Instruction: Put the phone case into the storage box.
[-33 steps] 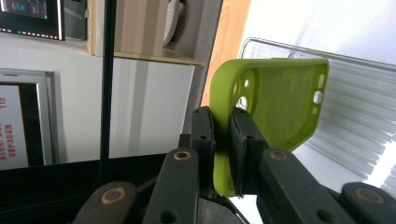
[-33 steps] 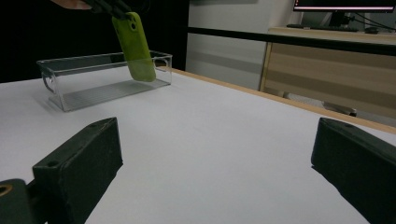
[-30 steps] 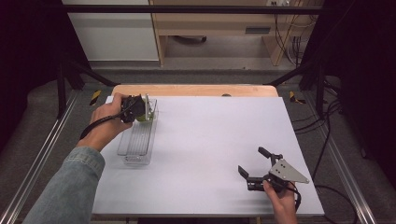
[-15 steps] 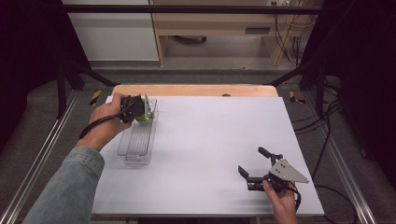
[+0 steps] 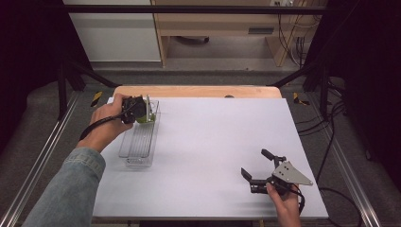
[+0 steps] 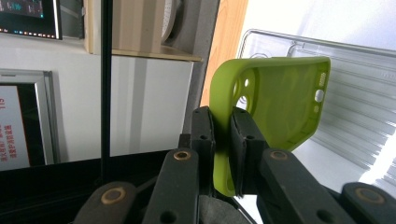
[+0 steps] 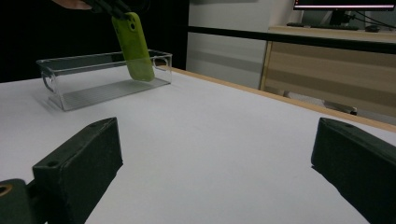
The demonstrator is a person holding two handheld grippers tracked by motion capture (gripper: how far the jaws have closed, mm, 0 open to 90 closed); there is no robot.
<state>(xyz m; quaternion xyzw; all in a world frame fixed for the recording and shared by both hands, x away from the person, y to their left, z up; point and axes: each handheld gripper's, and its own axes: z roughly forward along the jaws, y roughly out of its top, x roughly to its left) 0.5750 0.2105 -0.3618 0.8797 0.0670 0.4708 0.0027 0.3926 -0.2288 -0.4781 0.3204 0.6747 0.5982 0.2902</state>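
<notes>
White worktop [image 5: 208, 142], clear plastic bin [image 5: 138, 142] near left edge. Left gripper [image 6: 223, 140] jaws clenched on rim of green phone case [image 6: 275, 102], tilted, lower end inside bin's far end. Right gripper [image 5: 259, 166] jaws spread wide, empty, low over worktop's near right corner.

Left gripper [image 5: 142, 112] has its fingers clamped tight; right gripper [image 5: 259, 166] rests with fingers spread wide.

High view looks down; both gripper views share the clear tray [image 7: 105, 77].
</notes>
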